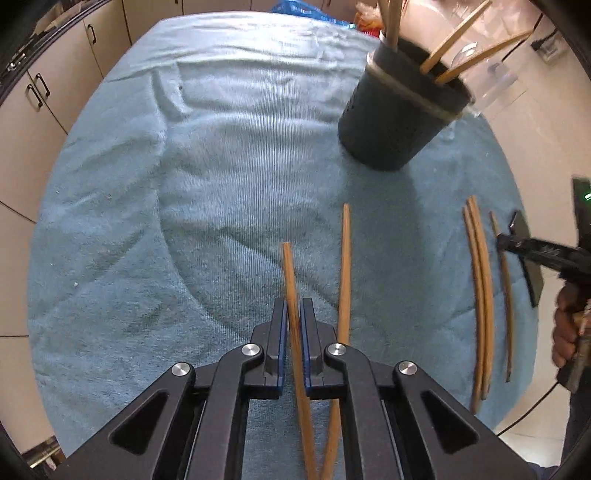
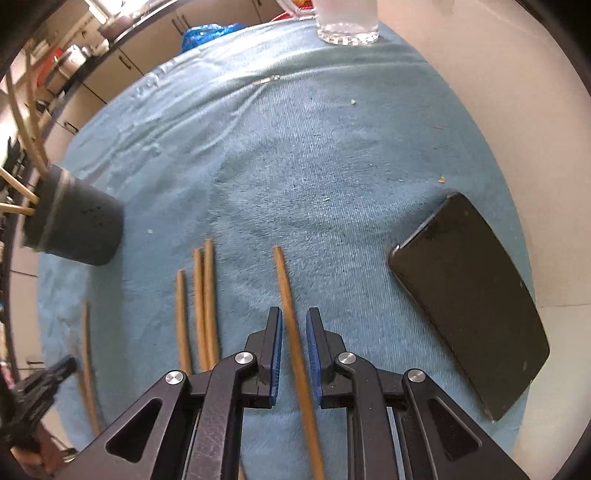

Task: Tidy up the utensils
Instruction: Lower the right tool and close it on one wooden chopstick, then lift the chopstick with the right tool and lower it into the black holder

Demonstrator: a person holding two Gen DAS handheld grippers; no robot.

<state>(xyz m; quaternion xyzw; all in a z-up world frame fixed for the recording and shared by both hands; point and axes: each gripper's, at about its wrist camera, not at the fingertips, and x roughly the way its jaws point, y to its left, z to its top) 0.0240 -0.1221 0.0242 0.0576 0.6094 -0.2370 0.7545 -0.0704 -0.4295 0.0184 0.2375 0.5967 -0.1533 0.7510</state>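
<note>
My left gripper (image 1: 293,304) is shut on a brown wooden chopstick (image 1: 290,273) that points away over the blue towel (image 1: 221,147). A second chopstick (image 1: 345,258) lies just right of it and crosses under it near the bottom. A dark holder cup (image 1: 395,118) with several chopsticks in it stands at the upper right. My right gripper (image 2: 294,314) is open, its blue pads on either side of one chopstick (image 2: 284,280) lying on the towel, with a gap showing beside it. Three more chopsticks (image 2: 201,306) lie to its left.
A black phone (image 2: 472,302) lies on the towel right of my right gripper. A clear glass (image 2: 347,26) stands at the far edge. The holder cup (image 2: 77,229) is at the left in the right wrist view. Cabinets (image 1: 33,92) stand beyond the table.
</note>
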